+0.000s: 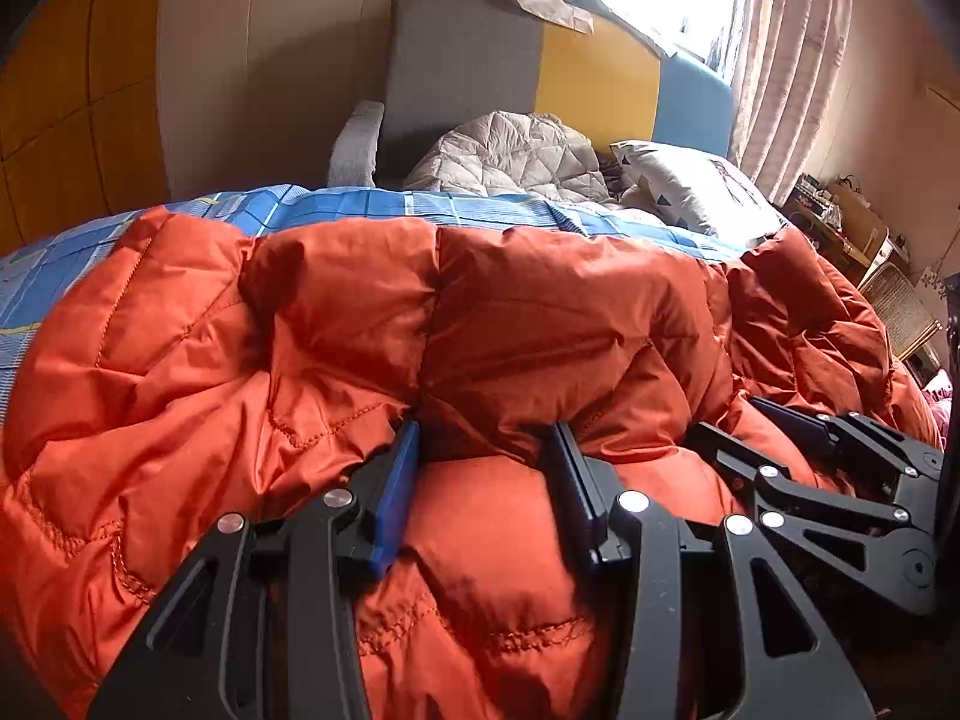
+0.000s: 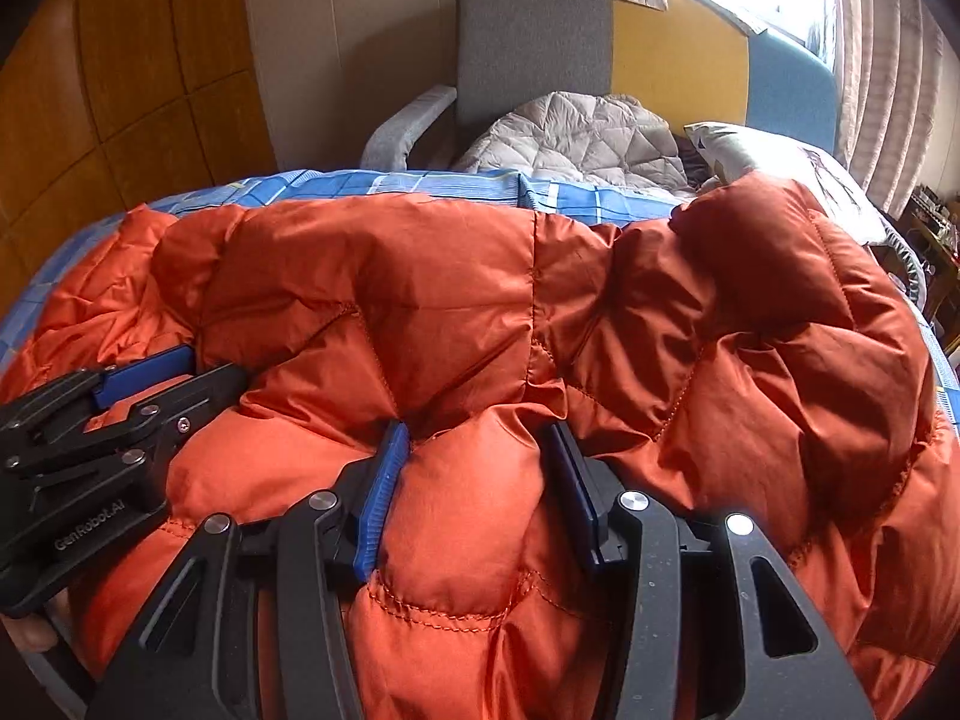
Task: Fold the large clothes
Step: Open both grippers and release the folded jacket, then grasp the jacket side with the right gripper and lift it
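An orange quilted down jacket lies spread across the bed, and fills the right wrist view too. My left gripper has its jaws apart with a puffy fold of the jacket bulging between them; it also shows at the left of the right wrist view. My right gripper stands the same way, jaws apart around a bulge of jacket; it shows at the right of the left wrist view. The two grippers sit side by side at the jacket's near edge.
The bed has a blue checked sheet. Behind it lie a grey quilted garment, a white patterned pillow and a grey, yellow and blue headboard. A curtained window and a cluttered side table are at right.
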The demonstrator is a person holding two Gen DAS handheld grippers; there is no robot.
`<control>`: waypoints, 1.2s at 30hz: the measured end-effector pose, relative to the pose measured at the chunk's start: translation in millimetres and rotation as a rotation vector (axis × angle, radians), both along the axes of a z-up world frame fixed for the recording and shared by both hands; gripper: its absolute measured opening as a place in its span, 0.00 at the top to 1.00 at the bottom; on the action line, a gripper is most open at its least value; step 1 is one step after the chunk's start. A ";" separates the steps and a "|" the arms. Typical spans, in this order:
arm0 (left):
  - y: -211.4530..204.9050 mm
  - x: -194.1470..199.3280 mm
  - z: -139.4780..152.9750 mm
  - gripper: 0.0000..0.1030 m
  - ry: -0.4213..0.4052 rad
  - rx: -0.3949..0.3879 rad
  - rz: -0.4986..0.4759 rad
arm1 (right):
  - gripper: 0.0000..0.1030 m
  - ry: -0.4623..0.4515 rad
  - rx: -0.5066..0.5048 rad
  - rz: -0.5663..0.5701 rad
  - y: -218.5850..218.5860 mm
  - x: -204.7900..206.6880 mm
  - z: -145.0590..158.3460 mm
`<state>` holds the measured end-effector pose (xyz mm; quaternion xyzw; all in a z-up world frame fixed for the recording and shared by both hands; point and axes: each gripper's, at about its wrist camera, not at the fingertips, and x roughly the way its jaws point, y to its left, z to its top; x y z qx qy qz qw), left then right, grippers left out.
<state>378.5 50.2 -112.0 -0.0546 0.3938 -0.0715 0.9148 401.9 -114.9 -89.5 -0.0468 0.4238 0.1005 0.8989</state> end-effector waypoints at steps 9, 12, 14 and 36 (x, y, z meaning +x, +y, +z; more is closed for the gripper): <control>0.1 -28.0 22.9 0.58 -0.059 0.002 -0.005 | 0.41 -0.014 0.099 -0.023 -31.7 -22.0 39.3; 2.3 -38.6 30.9 0.58 -0.080 -0.004 -0.011 | 0.37 -0.040 0.099 -0.063 -54.4 -30.7 53.8; 3.4 -46.4 36.3 0.57 -0.096 -0.006 -0.016 | 0.33 -0.047 0.111 -0.107 -77.7 -35.3 60.7; 24.7 -65.2 20.1 0.55 -0.029 -0.058 -0.052 | 0.25 0.282 0.653 -0.249 -217.8 -59.3 -26.0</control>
